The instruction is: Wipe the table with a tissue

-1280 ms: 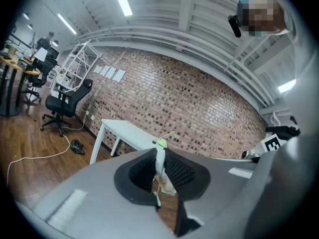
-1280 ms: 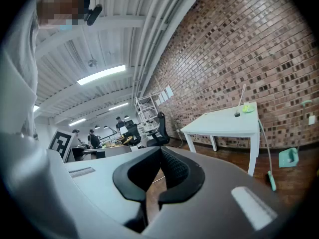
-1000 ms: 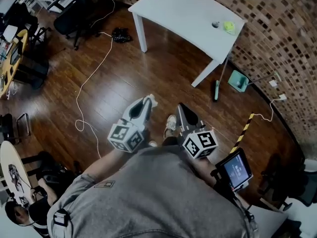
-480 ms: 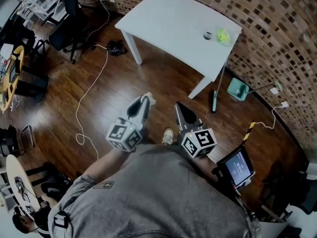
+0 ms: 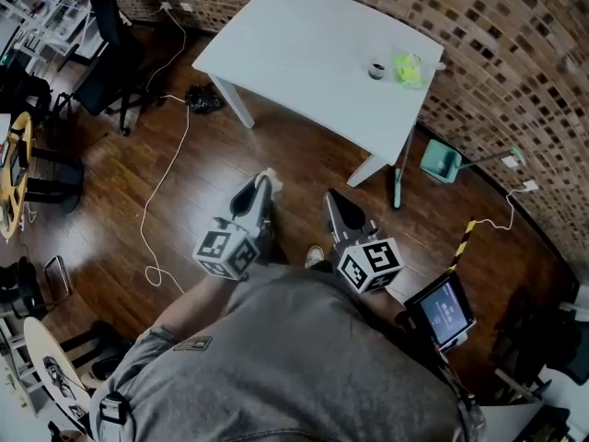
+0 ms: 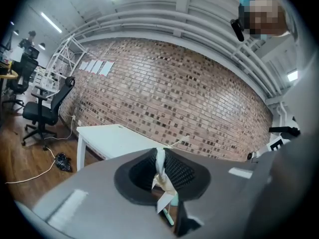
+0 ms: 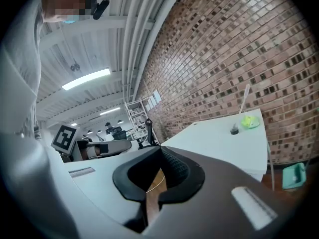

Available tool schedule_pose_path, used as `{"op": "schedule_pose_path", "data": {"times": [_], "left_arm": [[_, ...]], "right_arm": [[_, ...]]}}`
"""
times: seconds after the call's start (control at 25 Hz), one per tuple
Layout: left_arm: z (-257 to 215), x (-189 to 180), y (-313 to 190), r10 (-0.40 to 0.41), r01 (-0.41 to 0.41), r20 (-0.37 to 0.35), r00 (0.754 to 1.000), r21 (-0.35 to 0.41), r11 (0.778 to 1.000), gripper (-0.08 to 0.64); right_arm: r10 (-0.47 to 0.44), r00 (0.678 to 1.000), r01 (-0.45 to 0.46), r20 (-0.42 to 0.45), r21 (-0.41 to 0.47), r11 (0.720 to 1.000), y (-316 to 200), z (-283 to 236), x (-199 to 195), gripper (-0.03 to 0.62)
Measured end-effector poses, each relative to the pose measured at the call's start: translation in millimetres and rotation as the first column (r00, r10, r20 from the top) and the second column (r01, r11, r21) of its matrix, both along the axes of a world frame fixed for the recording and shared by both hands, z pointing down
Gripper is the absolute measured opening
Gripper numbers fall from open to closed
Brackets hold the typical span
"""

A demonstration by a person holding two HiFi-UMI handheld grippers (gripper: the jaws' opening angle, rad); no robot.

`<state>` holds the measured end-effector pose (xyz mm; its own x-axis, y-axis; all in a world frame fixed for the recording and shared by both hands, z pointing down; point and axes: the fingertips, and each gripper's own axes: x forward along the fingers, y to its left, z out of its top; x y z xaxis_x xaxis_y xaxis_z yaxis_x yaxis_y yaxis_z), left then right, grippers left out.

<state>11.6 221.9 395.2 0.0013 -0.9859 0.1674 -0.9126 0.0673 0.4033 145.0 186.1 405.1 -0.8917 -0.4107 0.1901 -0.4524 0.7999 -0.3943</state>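
"Head view: how are the arms held?"

"Both forearms reach out from the chest, side by side, above the wood floor (image 5: pixel 230 145). The 2 tools point toward the white worktop (image 5: pixel 304 44), which stands well apart from them."

"Left hand-held gripper (image 5: pixel 262 184)?"

"Its jaws are clamped on 1 tissue (image 6: pixel 160 171). The left gripper view shows the white sheet pinched between the ribbed pads, crumpled and hanging below them."

"And the right hand-held gripper (image 7: pixel 160 151)?"

"Its jaws are together, with only floor showing under them."

"What's on the worktop?"

"2 small things near its far right corner, just beside each other: 1 dark round piece (image 5: pixel 375 70) and 1 yellow-green lump (image 5: pixel 406 65). I cannot tell what either is."
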Motion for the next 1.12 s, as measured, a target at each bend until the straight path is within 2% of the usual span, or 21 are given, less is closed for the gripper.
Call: {"op": "schedule_pose_path", "data": {"times": [0.28,0.52,0.72,0.92,1.12], "left_arm": [[14.2,-58.4,-70.8,0.085,-0.085,-0.025,0.996,0.005,0.996,0.038],[9.3,-117.5,-130.8,0.192,-0.192,-0.044,0.981,0.004,0.981,0.038],[11.1,-163.2,-166.3,0.244,-0.244,-0.057,0.968,-0.002,0.97,0.038],[15.2,-191.8,-196.9,0.283,-0.285,-0.063,0.957,-0.012,0.959,0.038],[23.0,-199.2,-219.8,0.297,-0.299,-0.061,0.953,-0.024,0.954,0.038]], "right_arm": [[0.122,0.992,-0.123,-0.036,-0.009,0.992,-61.6,17.4,-46.6,0.012],[0.22,0.974,-0.221,-0.056,-0.002,0.975,-110.2,4.0,-108.7,0.012],[0.281,0.957,-0.281,-0.071,-0.001,0.96,-139.0,2.0,-152.9,0.012],[0.331,0.94,-0.332,-0.082,-0.001,0.943,-163.6,1.5,-177.3,0.012],[0.356,0.931,-0.358,-0.084,-0.006,0.934,-183.2,7.5,-180.6,0.012]]}}
